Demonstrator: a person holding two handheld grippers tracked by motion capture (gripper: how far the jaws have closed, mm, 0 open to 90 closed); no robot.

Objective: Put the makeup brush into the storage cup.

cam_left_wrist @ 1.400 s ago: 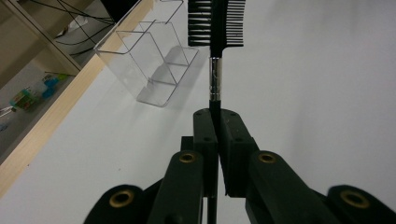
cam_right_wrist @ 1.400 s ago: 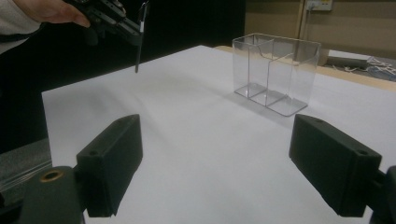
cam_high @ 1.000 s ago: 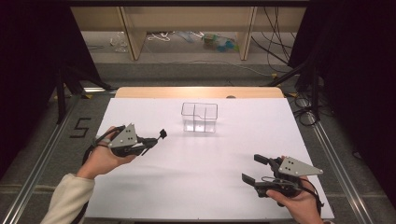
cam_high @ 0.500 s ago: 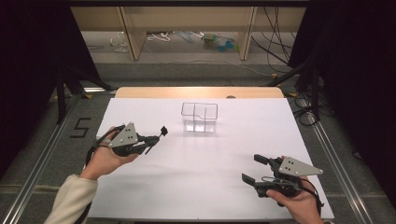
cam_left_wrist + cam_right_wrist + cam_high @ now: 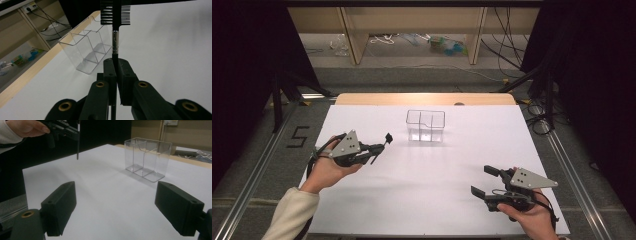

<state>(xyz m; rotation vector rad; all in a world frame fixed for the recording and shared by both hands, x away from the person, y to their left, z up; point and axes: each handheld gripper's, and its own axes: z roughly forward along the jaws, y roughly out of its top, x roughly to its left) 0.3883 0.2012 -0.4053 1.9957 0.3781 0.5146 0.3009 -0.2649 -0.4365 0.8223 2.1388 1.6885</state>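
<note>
Here the left gripper is clamped on a comb's handle, held up short of the clear box — next, tip it into a compartment — while the right gripper waits wide open, empty.

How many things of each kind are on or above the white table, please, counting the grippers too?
Grippers: 2, the left gripper and the right gripper
Black comb-and-brush tool: 1, clamped in the left gripper
Clear divided organizer box: 1
Total: 4

White table, wooden far edge, clear divided organizer standing on it
</note>
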